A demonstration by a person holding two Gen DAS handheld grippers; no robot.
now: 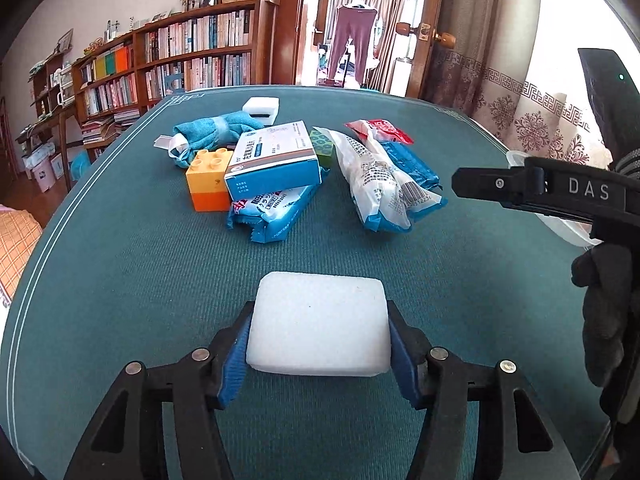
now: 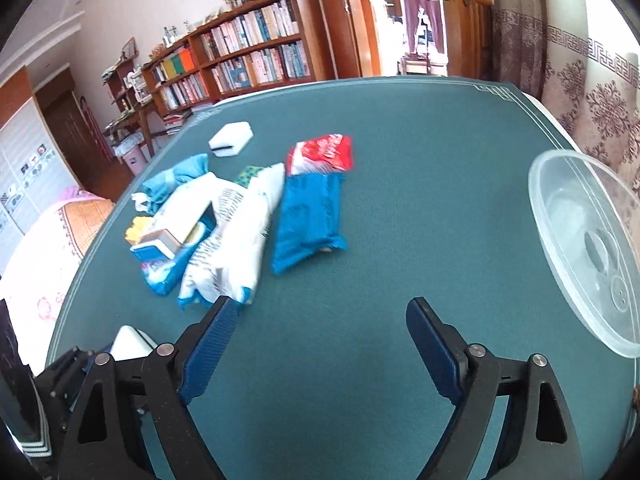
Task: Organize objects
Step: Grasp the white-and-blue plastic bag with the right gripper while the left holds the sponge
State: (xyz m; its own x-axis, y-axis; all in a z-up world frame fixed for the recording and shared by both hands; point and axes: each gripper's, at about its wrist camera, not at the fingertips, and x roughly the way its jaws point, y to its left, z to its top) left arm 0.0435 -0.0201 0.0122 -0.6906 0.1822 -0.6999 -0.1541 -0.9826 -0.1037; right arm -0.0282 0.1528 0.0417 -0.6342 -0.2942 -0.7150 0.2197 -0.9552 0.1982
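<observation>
While left gripper [image 1: 320,332] clamps white sponge [image 1: 318,322], right gripper [image 2: 320,312] gapes wide, empty.

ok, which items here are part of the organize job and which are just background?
In play:
- white sponge block, shut in the left hand-held gripper
- clear plastic bowl
- table pile: blue packet, red packet, white bag, medicine box, toy bricks, teal cloth
- right hand-held gripper, open

Background:
- bookshelf
- curtain
- door
</observation>
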